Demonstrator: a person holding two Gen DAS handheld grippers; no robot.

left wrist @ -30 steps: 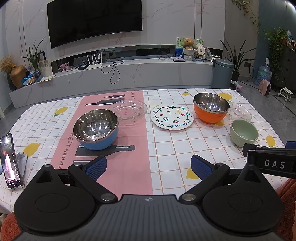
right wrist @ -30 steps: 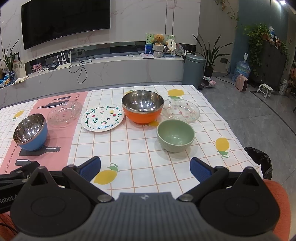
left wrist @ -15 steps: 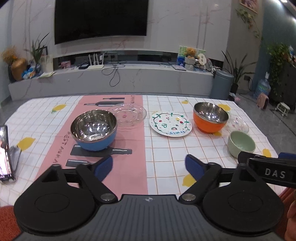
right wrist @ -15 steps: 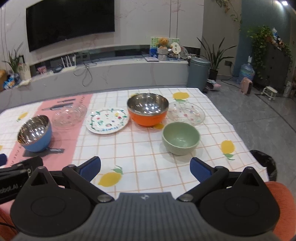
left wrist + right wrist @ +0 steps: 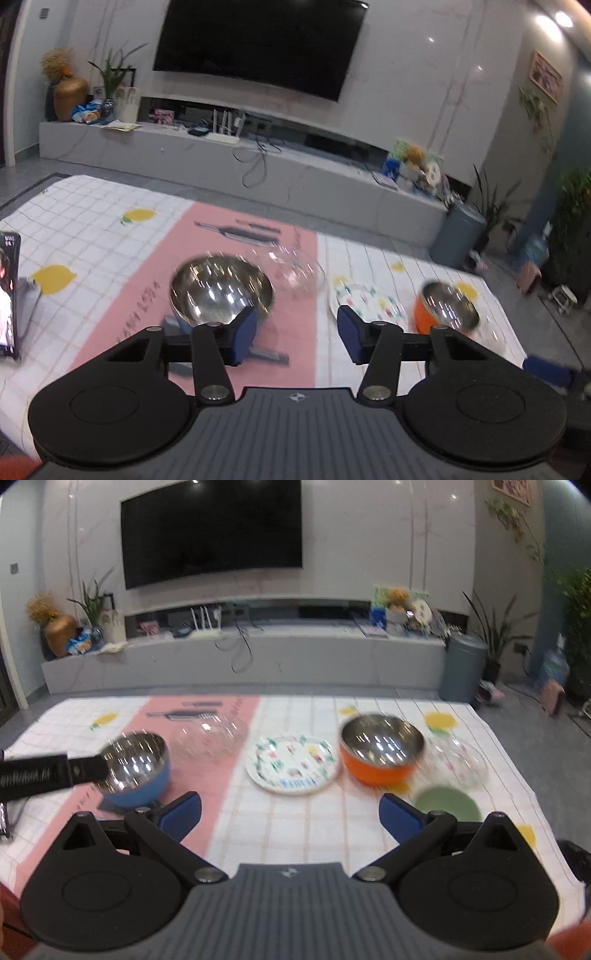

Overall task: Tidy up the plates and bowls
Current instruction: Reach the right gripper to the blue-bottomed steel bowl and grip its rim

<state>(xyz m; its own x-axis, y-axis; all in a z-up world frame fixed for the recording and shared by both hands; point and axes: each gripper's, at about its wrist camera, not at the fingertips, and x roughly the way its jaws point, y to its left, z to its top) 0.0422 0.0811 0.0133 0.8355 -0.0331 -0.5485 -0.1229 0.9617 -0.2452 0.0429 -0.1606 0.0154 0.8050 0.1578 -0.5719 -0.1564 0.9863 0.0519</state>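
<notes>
On the table stand a blue steel-lined bowl, a clear glass plate, a white patterned plate, an orange steel-lined bowl, a second clear glass plate and a green bowl. My left gripper is open and empty, above the table in front of the blue bowl; it also shows at the left of the right wrist view. My right gripper is open and empty, in front of the patterned plate.
A phone on a stand sits at the table's left edge. The tablecloth is checked with a pink strip. Behind the table are a TV bench, a grey bin and plants.
Both grippers have risen and tilted upward and both views are blurred by motion. The left jaws have narrowed a little. No dish has moved.
</notes>
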